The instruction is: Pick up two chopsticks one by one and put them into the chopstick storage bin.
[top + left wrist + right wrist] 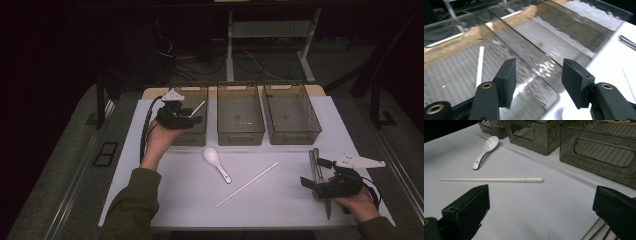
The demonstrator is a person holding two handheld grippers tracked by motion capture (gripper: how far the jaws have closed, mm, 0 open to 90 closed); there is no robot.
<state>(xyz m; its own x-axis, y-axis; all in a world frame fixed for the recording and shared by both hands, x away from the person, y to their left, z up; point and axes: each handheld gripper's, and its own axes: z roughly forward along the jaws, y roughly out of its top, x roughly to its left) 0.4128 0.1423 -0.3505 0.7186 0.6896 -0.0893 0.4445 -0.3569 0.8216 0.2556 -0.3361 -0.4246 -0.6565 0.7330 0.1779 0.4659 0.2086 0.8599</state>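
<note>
A: At the near right edge of the table [190, 200], the right gripper [311, 183] is seen held low, jaws spread wide with nothing clasped between them. A pair of metal utensils [314, 161] is laid just beside it, running away from the near edge.

B: Confirmed from the right gripper view: a bare white surface is framed between the jaws, and the metal handles are glimpsed at the lower right.

A: Toward the middle, a white chopstick [247, 184] is laid slantwise on the table, and just beyond it to the left a white spoon [216, 163] is set down, bowl toward the far side.

B: Farther off, three smoky plastic bins are lined up. The left gripper [192, 118] is held over the left bin [195, 136], jaws parted and gripping nothing.

A: And a second white chopstick [479, 66] is seen lying inside that left bin, resting on the ribbed floor, apart from the pads [508, 81]. The middle bin [240, 136] and right bin [292, 136] are stood alongside.
</note>
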